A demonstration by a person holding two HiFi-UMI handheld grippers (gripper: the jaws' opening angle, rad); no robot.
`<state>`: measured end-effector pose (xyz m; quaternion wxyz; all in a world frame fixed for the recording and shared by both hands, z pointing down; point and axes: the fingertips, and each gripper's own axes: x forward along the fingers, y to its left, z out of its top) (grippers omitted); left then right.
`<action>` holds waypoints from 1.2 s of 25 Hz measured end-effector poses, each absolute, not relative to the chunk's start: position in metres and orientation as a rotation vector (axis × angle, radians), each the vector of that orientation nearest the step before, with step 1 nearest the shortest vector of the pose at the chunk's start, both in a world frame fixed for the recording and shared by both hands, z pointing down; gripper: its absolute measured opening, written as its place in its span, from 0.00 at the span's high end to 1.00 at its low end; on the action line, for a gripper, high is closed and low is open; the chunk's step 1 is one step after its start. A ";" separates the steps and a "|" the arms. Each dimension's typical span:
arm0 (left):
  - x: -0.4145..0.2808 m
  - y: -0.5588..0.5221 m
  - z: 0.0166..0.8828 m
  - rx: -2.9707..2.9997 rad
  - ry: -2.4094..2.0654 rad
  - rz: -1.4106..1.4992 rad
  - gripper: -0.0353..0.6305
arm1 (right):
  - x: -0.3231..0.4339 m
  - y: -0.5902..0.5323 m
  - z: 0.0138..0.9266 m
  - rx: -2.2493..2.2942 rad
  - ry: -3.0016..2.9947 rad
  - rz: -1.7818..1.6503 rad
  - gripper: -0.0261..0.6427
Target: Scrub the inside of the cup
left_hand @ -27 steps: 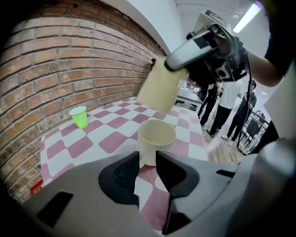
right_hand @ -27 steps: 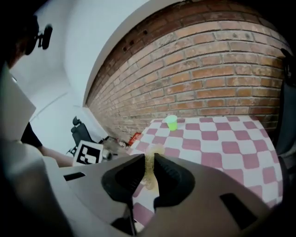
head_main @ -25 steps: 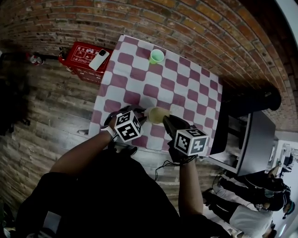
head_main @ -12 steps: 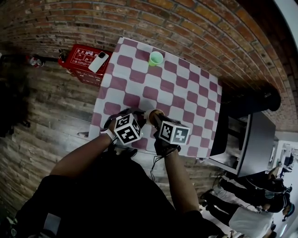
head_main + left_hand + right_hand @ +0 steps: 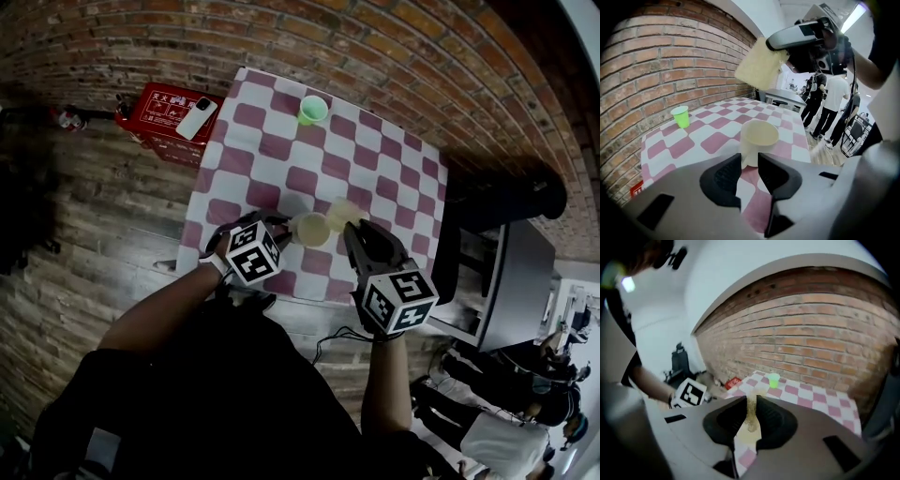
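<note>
A cream cup [image 5: 311, 229] stands upright near the front edge of the checked table [image 5: 281, 150]. My left gripper [image 5: 281, 228] holds it from the left; in the left gripper view the jaws stand close together on the near lower side of the cup [image 5: 759, 139]. My right gripper [image 5: 352, 231] is shut on a pale yellow sponge [image 5: 342, 212], just right of the cup and raised above it. The sponge [image 5: 761, 68] hangs in the air over the cup. In the right gripper view the sponge [image 5: 751, 420] shows edge-on between the jaws.
A green cup [image 5: 313, 110] stands at the table's far edge. A red box [image 5: 155, 112] with a phone [image 5: 197, 117] on it lies on the floor at the left. Black furniture [image 5: 506, 202] is right of the table, and people [image 5: 506, 412] stand beyond it.
Half a second ago the right gripper held the sponge at the cup's mouth. It has since pulled back to the right and up with the sponge. The left gripper and cup stayed put.
</note>
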<state>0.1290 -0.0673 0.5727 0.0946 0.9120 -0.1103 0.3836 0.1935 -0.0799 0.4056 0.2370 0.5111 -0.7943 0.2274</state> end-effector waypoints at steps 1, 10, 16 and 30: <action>0.129 -0.067 0.573 2.703 -0.329 1.138 0.77 | 0.189 -0.077 0.415 1.314 -2.131 0.533 0.85; 0.127 -0.065 0.573 2.699 -0.327 1.142 0.77 | 0.157 -0.061 0.537 0.929 -1.871 0.473 0.85; 0.128 -0.064 0.572 2.703 -0.325 1.140 0.77 | 0.165 -0.067 0.573 0.832 -1.770 0.418 0.85; 0.127 -0.067 0.572 2.700 -0.339 1.122 0.77 | 0.165 -0.065 0.422 0.691 -2.068 0.244 0.85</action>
